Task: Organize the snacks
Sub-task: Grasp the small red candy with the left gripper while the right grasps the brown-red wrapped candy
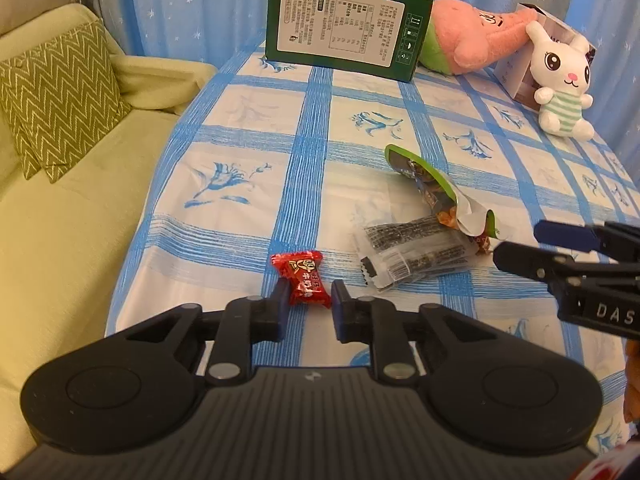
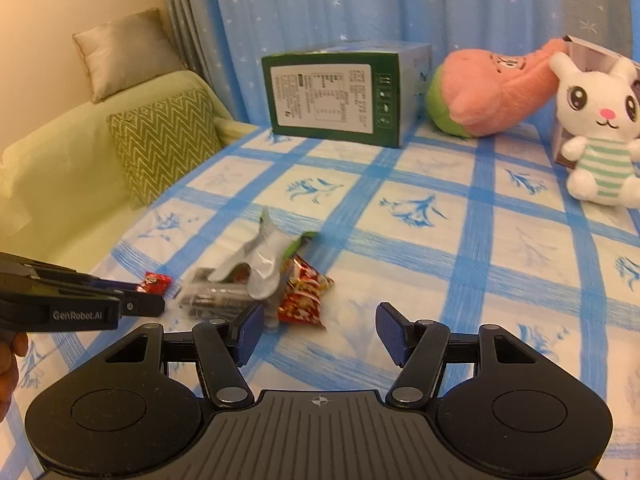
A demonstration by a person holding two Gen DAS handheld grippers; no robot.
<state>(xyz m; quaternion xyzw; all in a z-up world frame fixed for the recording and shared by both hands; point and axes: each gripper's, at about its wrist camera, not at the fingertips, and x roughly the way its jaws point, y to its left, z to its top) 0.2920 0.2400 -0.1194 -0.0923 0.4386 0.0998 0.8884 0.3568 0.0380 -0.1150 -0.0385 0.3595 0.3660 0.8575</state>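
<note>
You work over a desk under a blue-checked floral cloth, star-print curtain behind, green sofa to the left. Your left tool is clamped on a red candy at the near edge, its long axis running away from you. Your right tool stands open and empty, near the snack packets, whose print is unreadable.

You're in a home living room.
You face a table under a blue-checked floral cloth, with a green sofa and zigzag cushion beside it, starry blue curtains behind, and a plush rabbit and pink plush sitting at the far edge.
</note>
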